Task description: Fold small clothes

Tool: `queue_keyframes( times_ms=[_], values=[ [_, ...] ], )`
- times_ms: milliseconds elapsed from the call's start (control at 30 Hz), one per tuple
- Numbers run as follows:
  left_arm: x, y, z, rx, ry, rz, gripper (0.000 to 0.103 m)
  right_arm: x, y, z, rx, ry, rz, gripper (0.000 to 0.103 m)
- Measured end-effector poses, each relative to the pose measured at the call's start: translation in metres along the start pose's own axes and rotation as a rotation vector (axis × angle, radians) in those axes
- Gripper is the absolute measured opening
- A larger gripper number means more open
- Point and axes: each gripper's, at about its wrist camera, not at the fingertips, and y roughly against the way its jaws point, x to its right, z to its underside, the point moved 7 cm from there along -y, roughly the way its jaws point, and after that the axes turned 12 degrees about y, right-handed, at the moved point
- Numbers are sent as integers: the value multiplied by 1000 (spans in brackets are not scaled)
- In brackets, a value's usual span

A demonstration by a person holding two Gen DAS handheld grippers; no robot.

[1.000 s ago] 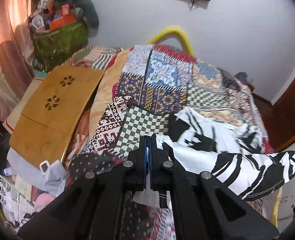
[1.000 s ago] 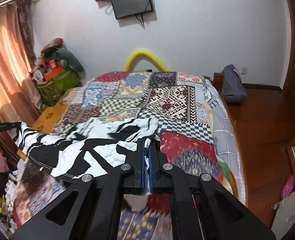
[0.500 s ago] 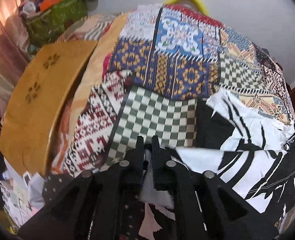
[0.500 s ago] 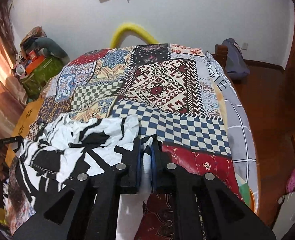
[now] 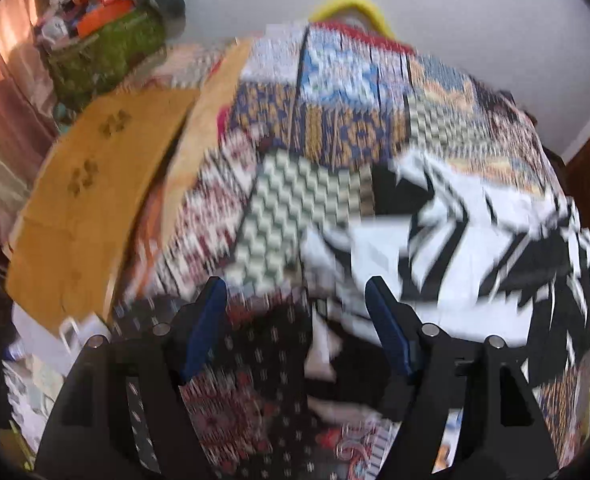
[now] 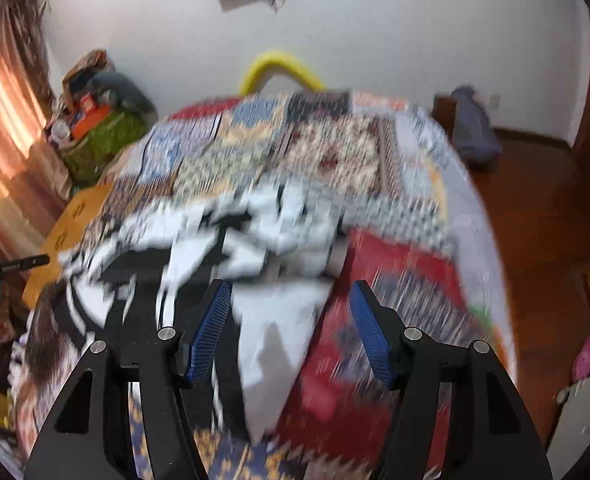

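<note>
Both the left gripper (image 5: pixel 295 292) and right gripper (image 6: pixel 289 296) stand spread wide, holding nothing. The black-and-white patterned garment (image 6: pixel 199 248) lies rumpled on the patchwork bedspread (image 6: pixel 327 152), near both grippers.

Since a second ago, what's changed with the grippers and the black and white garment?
Both grippers let go: the left gripper and right gripper, shut on the black-and-white garment a second ago, now stand open, and it lies released on the patchwork quilt. The wooden lap table stayed put.
</note>
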Motion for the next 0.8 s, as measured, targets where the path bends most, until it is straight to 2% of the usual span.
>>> queue_keyframes(
  times_ms=[167,233,300,333,367,400,467,500,600,800],
  values=[
    [4,-22,47,-111,-2,56,71,-21,-25,48,-107,-20,-65,59],
    [10,-29,60,-150,9,98,71,-29,-26,52,-80,-28,-74,61],
    [14,-36,68,-195,34,128,71,-35,-26,51,-75,-57,-110,57],
    [17,-40,71,-226,56,151,64,-38,-27,51,-73,-73,-126,55],
    [19,-41,74,-236,70,169,54,-42,-27,50,-70,-85,-144,47],
    [22,-40,75,-233,71,174,51,-45,-28,50,-73,-81,-150,38],
    [26,-35,77,-220,52,169,26,-51,-30,53,-80,-61,-144,27],
    [27,-31,79,-211,40,155,21,-54,-29,54,-83,-52,-146,20],
    [27,-14,86,-188,12,155,17,-60,-20,58,-86,-22,-155,11],
    [14,30,120,-150,-53,163,16,-65,10,76,-77,47,-141,10]
  ],
)
